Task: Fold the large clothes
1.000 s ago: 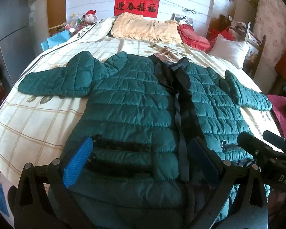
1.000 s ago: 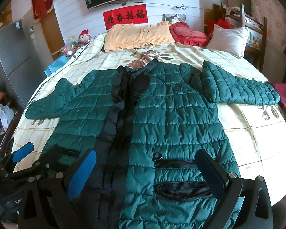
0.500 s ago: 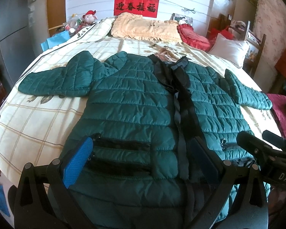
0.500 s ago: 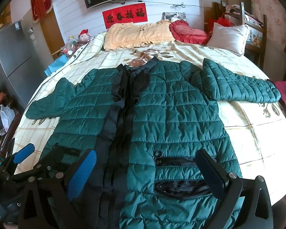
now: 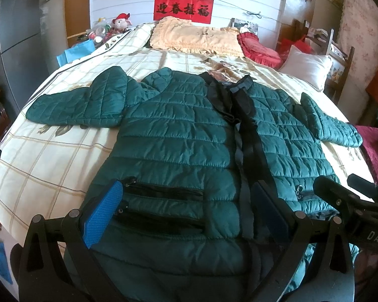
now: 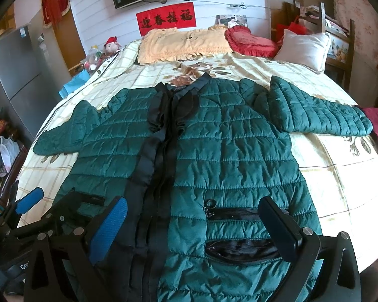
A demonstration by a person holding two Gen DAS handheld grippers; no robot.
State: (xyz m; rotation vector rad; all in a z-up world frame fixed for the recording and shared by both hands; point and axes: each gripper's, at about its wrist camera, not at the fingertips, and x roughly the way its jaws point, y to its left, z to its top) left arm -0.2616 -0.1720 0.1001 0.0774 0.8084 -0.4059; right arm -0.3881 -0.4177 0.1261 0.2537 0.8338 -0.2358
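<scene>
A dark green quilted jacket lies face up on the bed, zipped, both sleeves spread out sideways and its black collar pointing to the headboard. My left gripper hovers wide open over the hem on the jacket's left pocket side, with nothing between its blue-padded fingers. Over the hem at the right pocket my right gripper is open too and holds nothing. Each gripper shows at the edge of the other's view.
The bed has a cream checked cover. At the headboard lie a yellow pillow, a red cushion and a white pillow. A grey fridge stands left, a wooden chair right.
Both grippers have hardly moved. The right wrist view has shifted a little, so the jacket sits slightly higher in it. The jacket lies as before.
</scene>
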